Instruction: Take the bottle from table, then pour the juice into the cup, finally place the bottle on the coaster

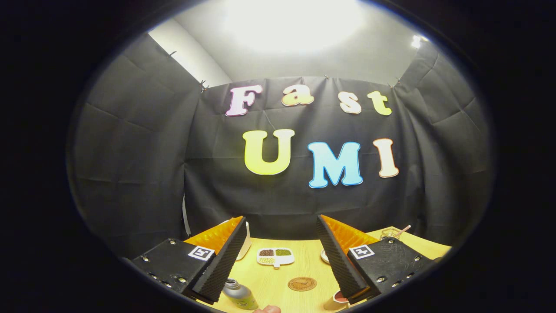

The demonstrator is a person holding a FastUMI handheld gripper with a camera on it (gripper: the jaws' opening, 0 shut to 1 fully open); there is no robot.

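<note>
My gripper (281, 221) is open and held high above the wooden table (278, 278), nothing between its fingers. The bottle (239, 295), greenish-grey with a silver neck, lies or leans on the table just below the left finger (221, 256). A round brown coaster (302, 284) lies on the table between the two fingers, nearer the right one. The cup (335, 301), pale with a reddish inside, peeks out from under the right finger (339, 256).
A white divided dish (275, 256) with brown and green grains sits beyond the coaster. A white container (244, 243) stands behind the left finger. A small plate edge (324, 256) and a glass jar with a stick (391, 233) are at the right back. A fingertip (267, 309) shows at the near edge.
</note>
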